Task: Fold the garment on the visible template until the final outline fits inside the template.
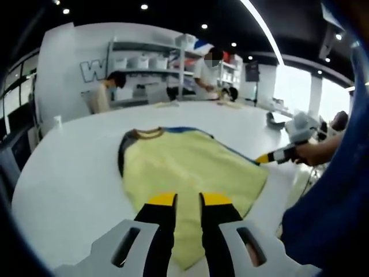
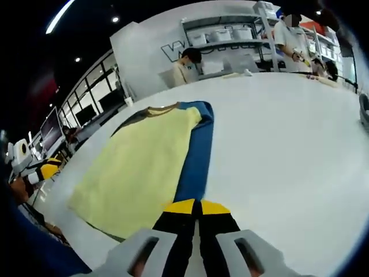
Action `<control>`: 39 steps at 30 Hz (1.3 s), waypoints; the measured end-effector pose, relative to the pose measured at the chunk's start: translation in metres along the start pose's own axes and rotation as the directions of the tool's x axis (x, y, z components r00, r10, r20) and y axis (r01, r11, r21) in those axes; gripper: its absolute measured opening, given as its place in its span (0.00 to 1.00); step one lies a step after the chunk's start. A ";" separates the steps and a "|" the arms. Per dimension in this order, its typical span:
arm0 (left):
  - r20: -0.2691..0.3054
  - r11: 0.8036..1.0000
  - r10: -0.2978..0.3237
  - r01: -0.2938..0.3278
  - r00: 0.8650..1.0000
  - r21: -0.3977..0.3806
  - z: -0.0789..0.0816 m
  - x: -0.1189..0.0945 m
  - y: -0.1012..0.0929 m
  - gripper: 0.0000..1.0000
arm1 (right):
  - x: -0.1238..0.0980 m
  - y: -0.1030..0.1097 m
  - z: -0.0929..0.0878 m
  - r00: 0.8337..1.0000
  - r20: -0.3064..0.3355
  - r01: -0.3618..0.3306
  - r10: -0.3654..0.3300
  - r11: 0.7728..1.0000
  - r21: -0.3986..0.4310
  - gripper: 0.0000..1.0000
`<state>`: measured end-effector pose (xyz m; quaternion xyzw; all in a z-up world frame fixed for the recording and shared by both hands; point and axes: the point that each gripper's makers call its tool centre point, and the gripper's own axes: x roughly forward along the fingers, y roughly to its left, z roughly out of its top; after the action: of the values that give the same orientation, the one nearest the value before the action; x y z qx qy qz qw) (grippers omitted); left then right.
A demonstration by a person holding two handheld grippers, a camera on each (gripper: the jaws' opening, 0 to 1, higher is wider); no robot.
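1. Shirt [image 1: 190, 164] is lying flat on the big white table [image 1: 75, 167], yellow on top with a blue edge [image 2: 196, 153] along one side and a brown neck band [image 1: 149, 134]
2. Left gripper [image 1: 188, 199] is hanging over the near edge of the yellow cloth, its two jaws sitting a little apart with nothing between them
3. Right gripper [image 2: 191, 206] is sitting low by the end of the blue strip, its yellow tips pressed together; I cannot tell if it is pinching cloth
4. Two people are standing by the shelves [image 2: 230, 40] at the far side of the table
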<state>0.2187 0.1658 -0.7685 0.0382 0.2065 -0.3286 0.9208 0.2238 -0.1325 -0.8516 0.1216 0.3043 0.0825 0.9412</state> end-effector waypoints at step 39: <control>-0.030 0.997 0.072 -0.072 0.997 -0.019 0.008 0.016 -0.017 0.13 | -0.006 -0.192 0.097 0.973 0.070 0.219 -0.218 0.976 -0.012 0.00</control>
<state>0.2224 0.1416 -0.7662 0.0415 0.2218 -0.2925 0.9293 0.2924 -0.3352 -0.8256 0.0809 0.2827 -0.0227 0.9555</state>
